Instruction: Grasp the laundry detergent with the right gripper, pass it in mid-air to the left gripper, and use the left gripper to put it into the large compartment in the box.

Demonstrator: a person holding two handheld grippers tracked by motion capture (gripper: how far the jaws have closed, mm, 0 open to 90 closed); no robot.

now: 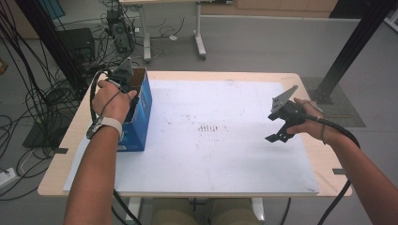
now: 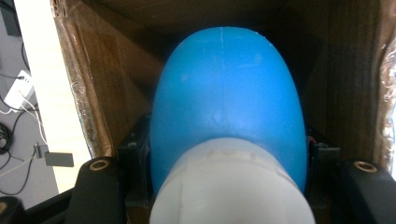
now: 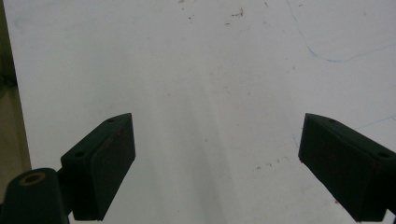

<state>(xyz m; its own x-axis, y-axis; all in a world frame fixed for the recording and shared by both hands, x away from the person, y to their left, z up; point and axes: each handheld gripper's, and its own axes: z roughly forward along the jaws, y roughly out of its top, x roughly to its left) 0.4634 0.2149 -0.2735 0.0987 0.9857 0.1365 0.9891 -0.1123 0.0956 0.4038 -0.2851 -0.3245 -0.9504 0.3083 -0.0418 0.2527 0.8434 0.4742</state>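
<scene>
While the left gripper [image 1: 123, 77] reaches into the open blue cardboard box [image 1: 141, 110] at the high view's left, its jaws clamp a smooth blue plastic bottle with white cap [image 2: 226, 107] inside. Right gripper [image 3: 217, 163], centre-right over the white table sheet [image 1: 220, 140]: jaws apart, empty.

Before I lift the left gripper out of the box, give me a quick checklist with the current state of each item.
1. Left gripper shut on the blue-and-white bottle: ok, a jaw sits on each side of it.
2. Bottle inside the cardboard box: ok, brown walls stand on both sides of it.
3. Whether the bottle rests on the box floor: cannot tell, the bottle hides it.
4. Blue box standing on the table near its left edge: ok.
5. Right gripper open and holding nothing: ok, jaws wide above the white board.
6. Right gripper well apart from the box: ok.
</scene>
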